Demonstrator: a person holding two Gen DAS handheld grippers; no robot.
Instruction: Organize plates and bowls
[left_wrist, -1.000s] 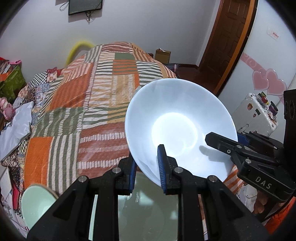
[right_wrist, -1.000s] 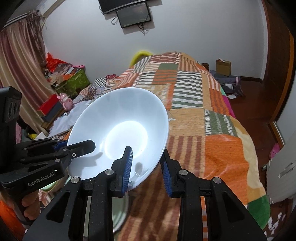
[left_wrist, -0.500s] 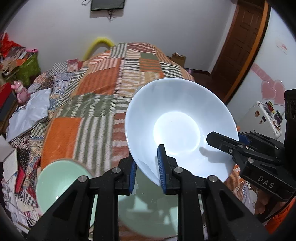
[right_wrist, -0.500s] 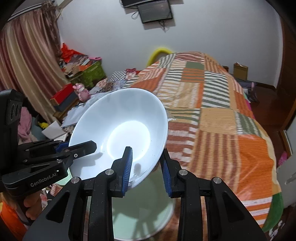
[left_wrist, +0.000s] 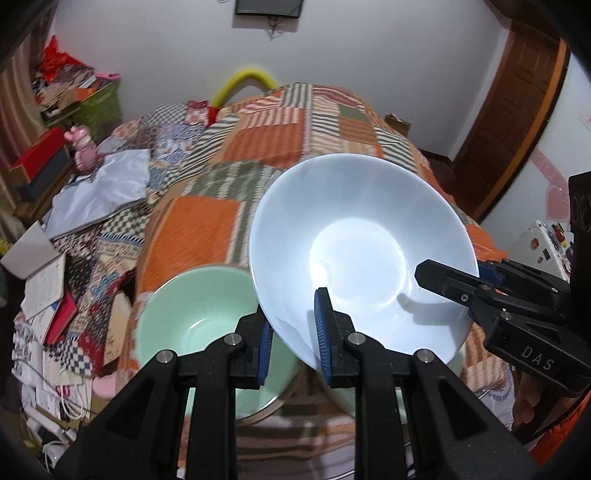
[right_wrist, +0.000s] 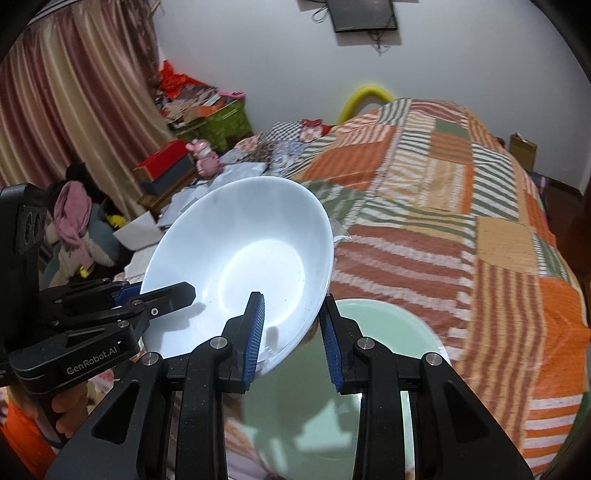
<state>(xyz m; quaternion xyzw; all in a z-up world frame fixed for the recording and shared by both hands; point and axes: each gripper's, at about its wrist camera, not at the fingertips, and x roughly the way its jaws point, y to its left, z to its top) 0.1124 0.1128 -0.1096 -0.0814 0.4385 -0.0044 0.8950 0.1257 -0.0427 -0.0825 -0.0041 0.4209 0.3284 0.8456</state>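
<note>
A white bowl (left_wrist: 362, 254) is held tilted above the patchwork bedspread (right_wrist: 461, 229), its rim clamped on opposite sides by the left gripper (left_wrist: 291, 341) and the right gripper (right_wrist: 291, 338) (each closed on the thin wall). Below it, 2 pale green bowls are seen, 1 (left_wrist: 199, 325) at its left and 1 (right_wrist: 373, 369) beneath its right edge.

I hold one bowl (left_wrist: 362, 251) between both grippers, clear of the bed (left_wrist: 266, 140). My left gripper (left_wrist: 291, 341) pinches its near rim; my right gripper (left_wrist: 448, 271) pinches the rim on the right side. Below the held bowl, a second bowl (left_wrist: 192, 317) rests on the bed's near end, to the left in the left wrist view. A third dish (right_wrist: 373, 373) lies directly under the held one. Beyond: the bed, then the wall.
</note>
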